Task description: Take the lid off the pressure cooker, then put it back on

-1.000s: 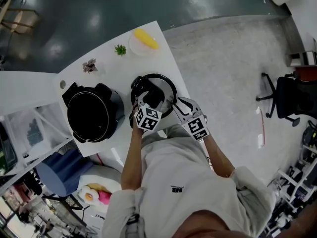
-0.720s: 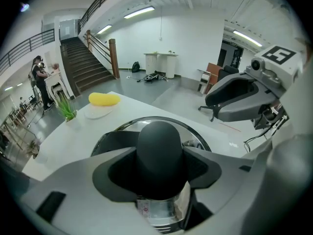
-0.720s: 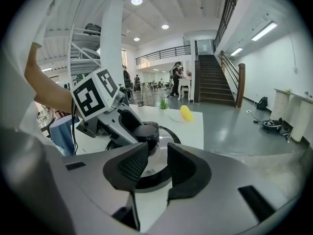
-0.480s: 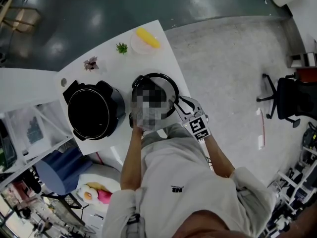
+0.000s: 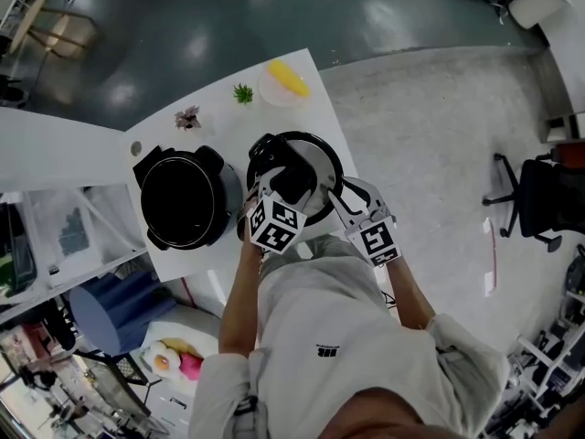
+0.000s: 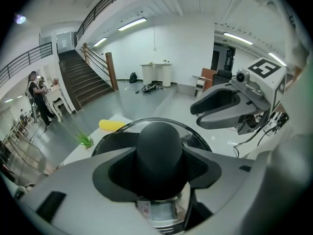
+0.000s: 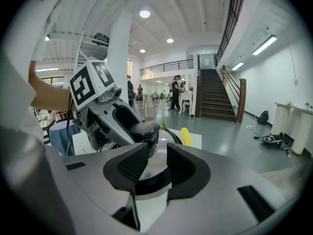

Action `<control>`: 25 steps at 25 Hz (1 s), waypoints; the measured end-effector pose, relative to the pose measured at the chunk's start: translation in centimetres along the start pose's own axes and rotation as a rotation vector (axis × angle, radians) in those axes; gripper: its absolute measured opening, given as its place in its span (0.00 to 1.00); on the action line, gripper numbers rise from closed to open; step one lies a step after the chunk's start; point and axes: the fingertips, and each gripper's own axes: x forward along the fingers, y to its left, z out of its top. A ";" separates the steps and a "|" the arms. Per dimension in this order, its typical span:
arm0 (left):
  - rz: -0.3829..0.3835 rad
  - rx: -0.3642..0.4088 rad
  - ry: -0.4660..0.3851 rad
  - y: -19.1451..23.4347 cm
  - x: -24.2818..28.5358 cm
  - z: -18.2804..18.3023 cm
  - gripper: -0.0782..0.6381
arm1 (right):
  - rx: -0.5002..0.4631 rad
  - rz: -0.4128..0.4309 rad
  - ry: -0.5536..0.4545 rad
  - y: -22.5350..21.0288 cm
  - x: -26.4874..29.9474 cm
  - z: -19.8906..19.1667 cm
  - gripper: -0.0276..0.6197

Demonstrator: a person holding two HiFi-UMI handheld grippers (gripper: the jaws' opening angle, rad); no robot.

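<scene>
Head view: the lid [image 5: 322, 161] is mid-frame, just right of the open pressure cooker [image 5: 183, 199] on the white table [image 5: 215, 122]. The left gripper [image 5: 292, 183] has just been closing and clamps the lid's black knob [image 6: 159, 148]. The right gripper [image 7: 156, 156] pinches its rim.

The right tool [image 7: 157, 156] pinches the rim of the lid [image 7: 155, 172] between its jaws; the left tool [image 7: 138, 134], jaws having just been closing, clasps the black knob [image 7: 145, 128].

likely a lab hall: staircase [image 6: 80, 77], office chair [image 5: 547, 195].
</scene>
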 end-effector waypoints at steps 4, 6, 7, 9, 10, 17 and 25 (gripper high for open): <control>0.004 0.012 -0.013 0.3 -3.0 2.1 0.51 | -0.082 0.025 -0.080 0.4 -1.0 3.1 0.22; 0.006 0.019 -0.013 0.5 -4.3 2.8 0.51 | -0.078 0.036 -0.082 0.8 -1.7 4.7 0.22; 0.009 0.021 -0.012 0.6 -4.9 3.1 0.51 | -0.076 0.042 -0.081 1.1 -1.9 5.5 0.22; 0.015 0.015 -0.010 1.0 -6.2 3.7 0.51 | -0.093 0.054 -0.102 1.6 -2.2 7.1 0.22; 0.017 0.009 -0.011 1.3 -6.9 4.0 0.51 | -0.109 0.060 -0.119 1.8 -2.3 7.9 0.22; 0.014 0.008 -0.022 3.7 -11.2 4.3 0.51 | -0.195 0.077 -0.194 4.2 -1.4 11.9 0.22; -0.028 0.068 -0.017 6.9 -15.9 1.0 0.51 | -0.189 0.047 -0.209 8.6 1.4 14.9 0.22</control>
